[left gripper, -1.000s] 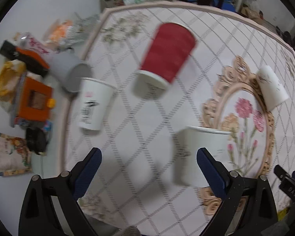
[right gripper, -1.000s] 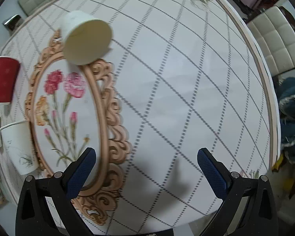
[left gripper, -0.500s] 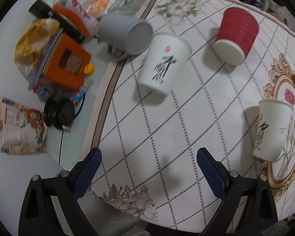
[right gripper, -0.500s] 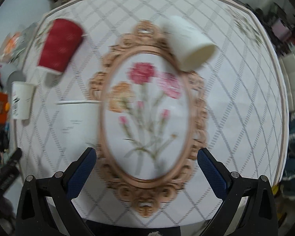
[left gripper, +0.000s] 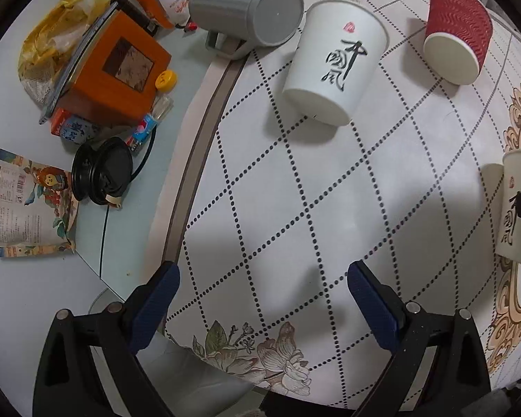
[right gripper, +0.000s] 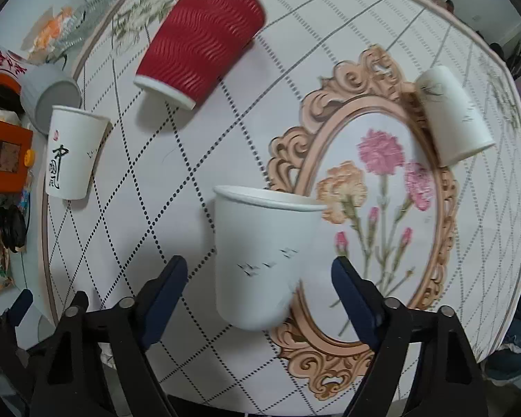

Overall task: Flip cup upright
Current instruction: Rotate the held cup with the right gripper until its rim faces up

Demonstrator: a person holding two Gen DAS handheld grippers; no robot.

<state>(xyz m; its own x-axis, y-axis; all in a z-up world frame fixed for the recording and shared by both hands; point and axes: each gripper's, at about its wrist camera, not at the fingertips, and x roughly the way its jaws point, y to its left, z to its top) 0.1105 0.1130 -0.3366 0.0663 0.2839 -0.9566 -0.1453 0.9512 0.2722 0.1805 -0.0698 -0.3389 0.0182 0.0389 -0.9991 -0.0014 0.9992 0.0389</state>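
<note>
the right gripper (right gripper: 257,274) hangs spread wide above the table, pinching nothing, and the nearest thing to it is a white cup (right gripper: 264,257) standing rim-up between its blue fingers (right gripper: 165,286), so that one needs no turning. the left gripper (left gripper: 260,290) is likewise spread and empty over bare patterned tablecloth (left gripper: 295,208). beyond it, at about 12 o'clock in the left view, stands the calligraphy cup (left gripper: 333,60) mouth-down, its narrow closed base up and toward the camera, its ink characters upside down; its long axis looks near vertical, rim on the cloth. i judge this the likely target, and the left hand the nearer one: it needs to reach forward and slightly right. the red ribbed cup (left gripper: 458,33) at 1 o'clock also appears inverted, white rim down. in the right view a second white cup (right gripper: 451,114) lies on its side at 2 o'clock, well apart. a grey cup (left gripper: 246,14) lies tipped beside the cloth's edge among clutter.
</note>
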